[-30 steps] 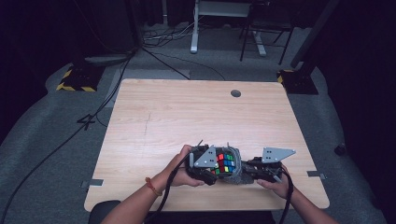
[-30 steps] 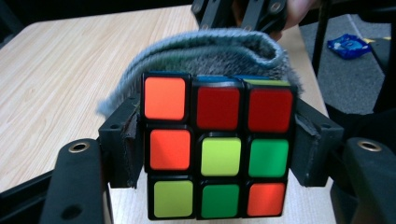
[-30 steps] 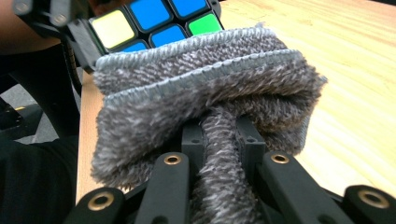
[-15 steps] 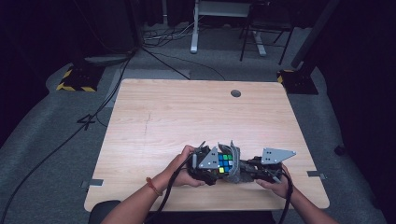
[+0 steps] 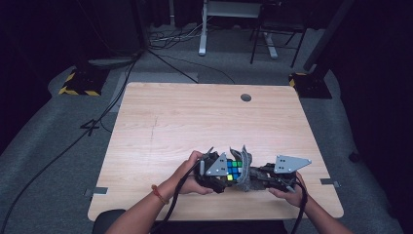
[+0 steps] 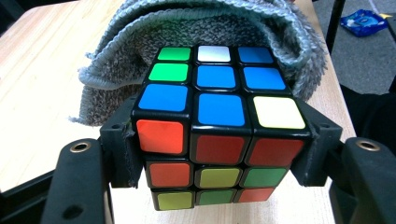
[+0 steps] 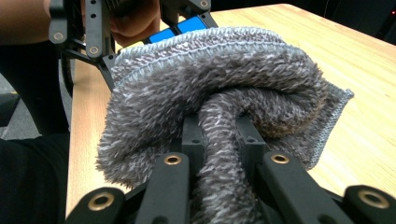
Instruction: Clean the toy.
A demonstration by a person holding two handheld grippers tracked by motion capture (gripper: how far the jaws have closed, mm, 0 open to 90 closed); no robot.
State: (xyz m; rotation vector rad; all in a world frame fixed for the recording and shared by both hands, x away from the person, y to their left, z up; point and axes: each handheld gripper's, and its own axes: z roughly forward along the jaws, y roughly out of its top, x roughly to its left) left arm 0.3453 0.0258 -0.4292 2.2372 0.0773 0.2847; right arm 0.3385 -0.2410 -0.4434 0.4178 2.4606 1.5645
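A scrambled puzzle cube (image 6: 215, 121) with blue, green, white and yellow tiles on top and red, orange and green tiles facing me sits clamped between the two black jaws of my left gripper (image 6: 219, 149). From above, the cube (image 5: 233, 169) lies near the table's front edge, with the left gripper (image 5: 220, 171) at its left. A grey knitted cloth (image 7: 210, 102) is bunched against the cube's far side. My right gripper (image 7: 219, 140) is shut on a fold of that cloth. In the high view the cloth (image 5: 246, 171) lies between the cube and the right gripper (image 5: 258, 178).
The light wooden table (image 5: 185, 122) has a round cable hole (image 5: 246, 97) near its far edge. Cables run across the grey floor at the left. A desk frame and a chair stand behind the table. A blue packet (image 6: 364, 21) lies on the floor.
The cube has turned in the left gripper's hold: red and mixed tiles faced up a second ago, blue and green tiles now. Both hands stay near the front edge.
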